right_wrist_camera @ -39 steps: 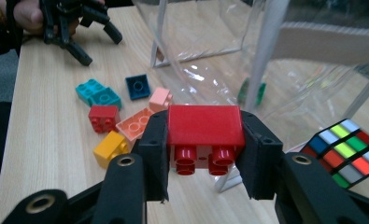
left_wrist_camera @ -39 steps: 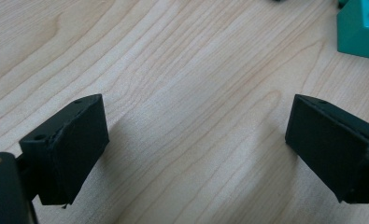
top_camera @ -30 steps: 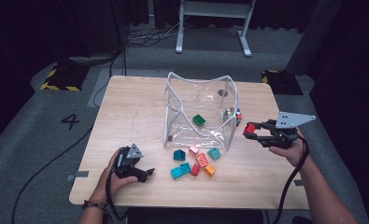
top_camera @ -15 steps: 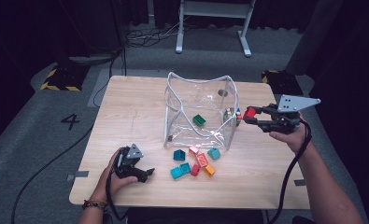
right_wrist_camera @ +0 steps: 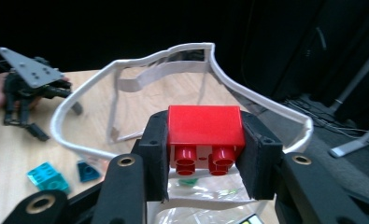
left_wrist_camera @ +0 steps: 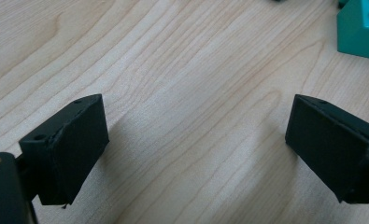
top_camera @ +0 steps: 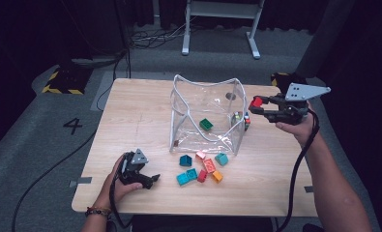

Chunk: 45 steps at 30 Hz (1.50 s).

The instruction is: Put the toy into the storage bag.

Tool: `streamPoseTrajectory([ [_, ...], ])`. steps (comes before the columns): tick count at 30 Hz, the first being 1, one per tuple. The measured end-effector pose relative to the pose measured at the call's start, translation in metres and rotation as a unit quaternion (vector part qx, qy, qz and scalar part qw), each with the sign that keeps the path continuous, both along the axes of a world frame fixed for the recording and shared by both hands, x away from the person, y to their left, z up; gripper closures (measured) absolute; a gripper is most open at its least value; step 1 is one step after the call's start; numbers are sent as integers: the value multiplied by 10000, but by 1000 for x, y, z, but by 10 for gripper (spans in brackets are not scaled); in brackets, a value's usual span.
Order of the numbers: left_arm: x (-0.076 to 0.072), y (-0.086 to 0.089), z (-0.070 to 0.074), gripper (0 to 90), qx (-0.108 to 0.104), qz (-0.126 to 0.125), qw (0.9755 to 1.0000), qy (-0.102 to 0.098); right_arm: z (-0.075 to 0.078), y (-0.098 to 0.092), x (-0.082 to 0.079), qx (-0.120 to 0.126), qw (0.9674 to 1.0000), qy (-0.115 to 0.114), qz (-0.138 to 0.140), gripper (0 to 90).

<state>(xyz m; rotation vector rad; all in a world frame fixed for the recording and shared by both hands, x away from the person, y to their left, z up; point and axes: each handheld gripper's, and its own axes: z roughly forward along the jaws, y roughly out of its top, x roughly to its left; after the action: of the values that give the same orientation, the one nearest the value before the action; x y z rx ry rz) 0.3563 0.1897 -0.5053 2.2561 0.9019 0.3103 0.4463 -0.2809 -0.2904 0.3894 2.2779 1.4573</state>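
Work in hand: loading toy bricks into the clear plastic bag [top_camera: 205,113] standing open mid-table. Right gripper [top_camera: 257,105] has its jaws clamped on a red two-stud brick [right_wrist_camera: 204,132], studs facing the camera in the right gripper view, held in the air just beside the bag's right rim and level with the white-edged opening [right_wrist_camera: 182,60]. Not over the opening yet, so this brick isn't dropped.

Done so far, by the look of it: one green brick [top_camera: 206,124] lies on the bag's floor; a few small multicoloured pieces [top_camera: 240,119] sit at its right wall, can't tell if inside or outside.

Left: a cluster of loose bricks [top_camera: 201,168] on the wooden table [top_camera: 130,116] in front of the bag — teal, blue, red, pink, orange. So early-to-middle stage, most pieces outstanding.

Left gripper [top_camera: 150,181] rests low on the table near the front left, jaws wide apart, nothing between them; a teal brick [left_wrist_camera: 359,28] lies just ahead of it.
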Motion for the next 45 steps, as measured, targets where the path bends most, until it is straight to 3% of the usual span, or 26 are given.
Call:
streamPoseTrajectory([
  [9, 0, 0, 0, 61, -1, -3, 10000, -5, 6, 10, 14, -49, 10000, -51, -21, 591],
  [14, 0, 0, 0, 61, 0, 0, 10000, 0, 11, 17, 22, 14, 10000, -11, -39, 591],
  [19, 0, 0, 0, 61, -2, -1, 10000, -3, 10, 28, 32, -72, 9999, 60, -41, 591],
  [20, 0, 0, 0, 61, -1, 1, 10000, 2, 11, 36, 37, -341, 9994, 18, -41, 590],
  [27, 0, 0, 0, 61, -5, -4, 10000, -6, 11, 49, 49, -411, 9990, 200, -27, 590],
  [30, 0, 0, 0, 61, 19, -10, 10000, -23, 7, 61, 59, -629, 9973, 363, -81, 590],
  [37, 0, 0, 0, 61, 2, -10, 10000, -20, 6, 79, 67, -898, 9948, 470, -35, 590],
  [40, 0, 0, 0, 62, -1, -4, 10000, -3, 2, 92, 70, -1261, 9905, 550, 8, 590],
  [45, 0, 0, 0, 61, -3, 0, 10000, 2, -2, 100, 71, -1546, 9859, 644, 46, 589],
])
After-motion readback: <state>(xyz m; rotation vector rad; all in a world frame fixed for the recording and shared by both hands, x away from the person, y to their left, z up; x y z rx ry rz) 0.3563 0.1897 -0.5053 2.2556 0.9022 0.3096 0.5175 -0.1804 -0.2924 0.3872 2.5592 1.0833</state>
